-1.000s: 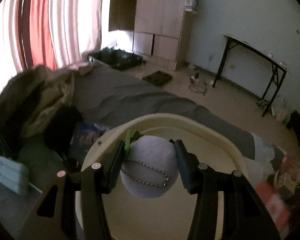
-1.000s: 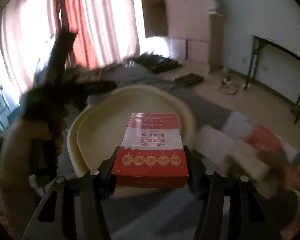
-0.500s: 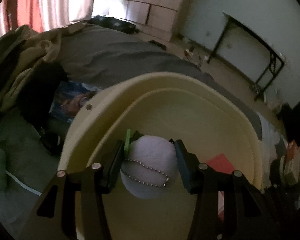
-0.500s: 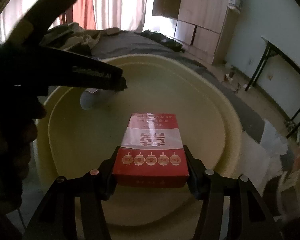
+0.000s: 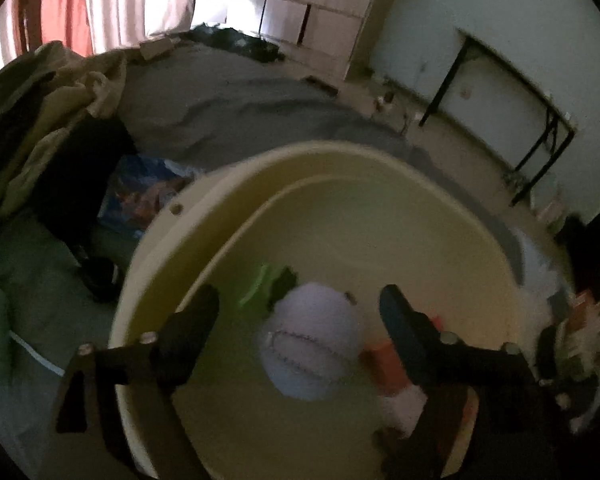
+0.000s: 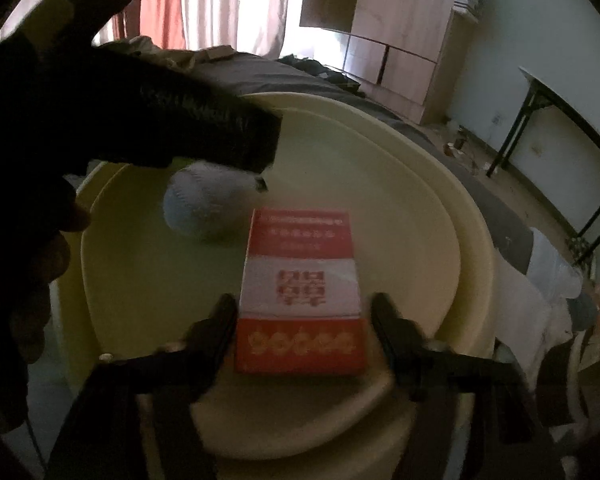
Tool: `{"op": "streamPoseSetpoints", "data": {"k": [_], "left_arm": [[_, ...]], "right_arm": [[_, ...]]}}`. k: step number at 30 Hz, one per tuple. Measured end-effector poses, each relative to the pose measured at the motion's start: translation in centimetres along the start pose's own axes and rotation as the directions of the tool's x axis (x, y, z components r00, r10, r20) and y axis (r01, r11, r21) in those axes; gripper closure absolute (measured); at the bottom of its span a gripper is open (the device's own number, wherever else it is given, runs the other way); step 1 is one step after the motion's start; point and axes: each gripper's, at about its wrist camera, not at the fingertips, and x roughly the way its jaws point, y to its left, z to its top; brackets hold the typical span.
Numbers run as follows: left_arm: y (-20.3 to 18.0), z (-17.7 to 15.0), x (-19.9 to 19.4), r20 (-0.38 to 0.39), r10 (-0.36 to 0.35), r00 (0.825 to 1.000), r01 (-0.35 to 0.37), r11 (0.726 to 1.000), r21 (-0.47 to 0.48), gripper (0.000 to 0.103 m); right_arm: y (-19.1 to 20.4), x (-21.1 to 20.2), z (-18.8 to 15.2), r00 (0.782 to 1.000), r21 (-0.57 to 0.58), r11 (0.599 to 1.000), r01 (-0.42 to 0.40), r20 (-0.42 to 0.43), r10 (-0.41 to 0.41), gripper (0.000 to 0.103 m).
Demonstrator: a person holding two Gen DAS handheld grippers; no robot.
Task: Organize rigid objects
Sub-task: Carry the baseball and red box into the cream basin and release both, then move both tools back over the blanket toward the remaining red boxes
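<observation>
Pale fuzzy ball (image 6: pixel 204 206) with bead chain, on cream basin (image 6: pixel 440 216) floor, far left. Red-white box (image 6: pixel 300 292) flat, just right, nearer.

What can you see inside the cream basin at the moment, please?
Inside the cream basin lie a white ball with a bead chain and a red box. The basin floor beneath them, and under the left gripper, is hidden.

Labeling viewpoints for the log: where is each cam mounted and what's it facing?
Left wrist: on the left gripper, facing down into the cream basin at the white ball; own open fingers show.
Right wrist: on the right gripper, facing the red box in the basin; own fingers and the person's left hand show.
Shared: basin, ball, box.
</observation>
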Motion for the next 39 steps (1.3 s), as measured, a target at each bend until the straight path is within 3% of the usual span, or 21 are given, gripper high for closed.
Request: {"op": "streamPoseSetpoints", "data": {"k": [2,7,9,11,14,17,19,23,26,31,34,36,39], "left_arm": [[-0.2,0.4,-2.2,0.070,-0.016,0.997,0.016,1.000,-0.010,0.003],[-2.8,0.6,-8.5,0.233,-0.146,0.961,0.142,0.989,0.036,0.000],[-4.9,0.4,-9.5,0.254,-0.208,0.945,0.191,0.978,0.089,0.000],[-7.4,0.1,-9.8,0.273,-0.292,0.917,0.263,0.955,0.140,0.000],[-12.6,-0.8,-8.9,0.183,-0.417,0.890,0.370,0.896,0.243,0.000],[-17.6,-2.4,-7.6,0.102,-0.434,0.895,0.375,0.856,0.355,0.000],[-19.9,-3.2,-6.5,0.057,-0.453,0.889,0.401,0.835,0.377,0.000],[-24.6,-5.5,-4.0,-0.038,-0.421,0.906,0.393,0.807,0.440,0.000],[-26.3,-6.7,-3.6,-0.049,-0.398,0.916,0.369,0.789,0.492,0.000],[-27.5,-8.4,-3.5,-0.038,-0.361,0.932,0.326,0.786,0.525,0.000],[-27.9,-8.9,-3.0,-0.036,-0.344,0.938,0.309,0.788,0.533,0.000],[-27.6,-8.8,-2.7,-0.036,-0.333,0.942,0.302,0.796,0.524,0.000],[-27.2,-8.5,-1.5,-0.062,-0.328,0.943,0.316,0.818,0.481,0.000]], "right_arm": [[0.0,-1.8,-0.6,1.000,-0.001,1.000,0.006,0.018,-0.006,0.004],[-1.2,-8.4,-1.4,0.995,0.016,0.999,0.033,0.097,-0.035,0.000],[-3.7,-12.5,-2.3,0.985,0.066,0.994,0.083,0.144,-0.092,0.000],[-7.3,-16.2,-3.7,0.972,0.150,0.981,0.121,0.182,-0.148,0.000],[-12.7,-21.7,-7.4,0.941,0.304,0.931,0.202,0.204,-0.271,0.000],[-17.9,-25.5,-12.5,0.893,0.460,0.832,0.310,0.160,-0.421,0.000],[-20.3,-26.2,-14.8,0.878,0.517,0.786,0.339,0.126,-0.461,0.000],[-24.3,-25.6,-18.0,0.889,0.593,0.727,0.347,0.039,-0.456,0.000],[-26.8,-25.7,-18.9,0.898,0.653,0.687,0.318,0.025,-0.439,0.000],[-28.2,-26.6,-19.4,0.928,0.623,0.719,0.309,-0.032,-0.372,0.000],[-27.3,-24.2,-19.1,0.957,0.503,0.816,0.285,-0.108,-0.268,0.000],[-26.8,-22.5,-19.0,0.958,0.445,0.849,0.286,-0.158,-0.239,0.000],[-27.1,-20.7,-19.1,0.959,0.427,0.863,0.270,-0.195,-0.203,0.000]]}}
